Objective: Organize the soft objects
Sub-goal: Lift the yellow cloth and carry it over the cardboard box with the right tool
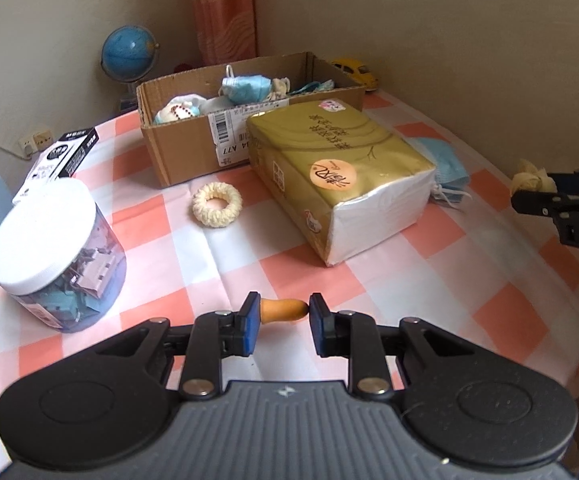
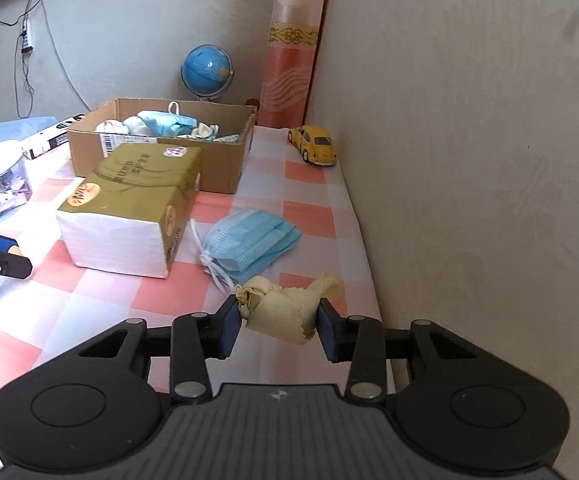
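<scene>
Fingers of the right gripper (image 2: 279,316) pinch a crumpled yellow cloth (image 2: 285,304), lifted clear of the checked table (image 2: 89,300). Left gripper (image 1: 281,314) fingers clamp a small orange gourd-shaped piece (image 1: 283,309). At twelve o'clock from the right gripper lie blue face masks (image 2: 249,240); at eleven o'clock sits the cardboard box (image 2: 161,148) of soft items, behind a tissue pack (image 2: 129,208).

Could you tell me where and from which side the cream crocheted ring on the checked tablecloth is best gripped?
Grip the cream crocheted ring across one side of its band, coming down from above: it lies flat with an open middle, so one finger can drop into the hole and the other outside.
</scene>
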Demonstrator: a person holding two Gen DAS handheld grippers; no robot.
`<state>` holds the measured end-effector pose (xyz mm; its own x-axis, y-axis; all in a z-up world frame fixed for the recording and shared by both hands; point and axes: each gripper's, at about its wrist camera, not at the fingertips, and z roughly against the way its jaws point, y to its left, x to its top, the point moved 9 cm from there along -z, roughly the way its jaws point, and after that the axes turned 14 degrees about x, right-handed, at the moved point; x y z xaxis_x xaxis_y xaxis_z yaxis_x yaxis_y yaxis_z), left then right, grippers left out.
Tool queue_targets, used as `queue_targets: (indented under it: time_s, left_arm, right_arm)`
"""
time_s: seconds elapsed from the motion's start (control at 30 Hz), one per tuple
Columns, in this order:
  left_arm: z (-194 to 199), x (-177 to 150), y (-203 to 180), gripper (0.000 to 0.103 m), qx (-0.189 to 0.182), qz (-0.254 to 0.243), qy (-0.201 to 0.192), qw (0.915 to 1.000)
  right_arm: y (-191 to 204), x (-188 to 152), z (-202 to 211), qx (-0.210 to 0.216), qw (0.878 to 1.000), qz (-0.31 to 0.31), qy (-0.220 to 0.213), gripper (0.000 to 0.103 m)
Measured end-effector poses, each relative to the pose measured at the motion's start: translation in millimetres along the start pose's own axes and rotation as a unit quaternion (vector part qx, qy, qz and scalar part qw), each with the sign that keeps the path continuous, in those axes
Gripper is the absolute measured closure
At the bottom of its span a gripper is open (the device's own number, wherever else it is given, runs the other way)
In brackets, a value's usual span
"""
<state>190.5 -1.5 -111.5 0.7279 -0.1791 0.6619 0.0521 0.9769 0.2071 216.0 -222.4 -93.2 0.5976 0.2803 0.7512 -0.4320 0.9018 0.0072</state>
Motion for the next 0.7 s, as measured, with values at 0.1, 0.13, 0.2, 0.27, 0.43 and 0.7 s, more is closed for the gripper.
queue_targets:
  time_s: [0.1, 0.13, 0.2, 0.27, 0.43, 0.7]
  left_arm:
    - [7.9, -1.3, 2.1, 0.079, -0.015, -0.007, 0.003, 0.9999]
    - [10.3, -1.7, 2.5, 0.079, -0.019, -0.009, 0.004, 0.9998]
    - [15.8, -2.4, 4.3, 0.079, -0.024, -0.014, 0.002, 0.9996]
    - [21.6, -2.7, 6.5, 0.079, -0.027, -0.019, -0.004, 0.9994]
    - [30.7, -1.1, 13.2, 0.079, -0.037, -0.018, -0.014, 0.9991]
    - [38.6, 5.6, 26.8, 0.079, -0.048, -0.017, -0.031, 0.9983]
  right_arm:
    - [5.7, 1.7, 6.6, 0.007, 1.000, 0.005, 0.000, 0.058]
    - [8.0, 2.6, 9.1, 0.011, 1.000, 0.007, 0.000, 0.058]
    - [11.6, 4.6, 14.1, 0.018, 1.000, 0.011, -0.002, 0.058]
    - [15.5, 7.9, 18.8, 0.025, 1.000, 0.016, -0.001, 0.058]
    - [23.8, 25.9, 24.7, 0.042, 0.999, 0.030, -0.005, 0.058]
    - [36.1, 76.3, 9.4, 0.064, 0.996, 0.060, -0.018, 0.058]
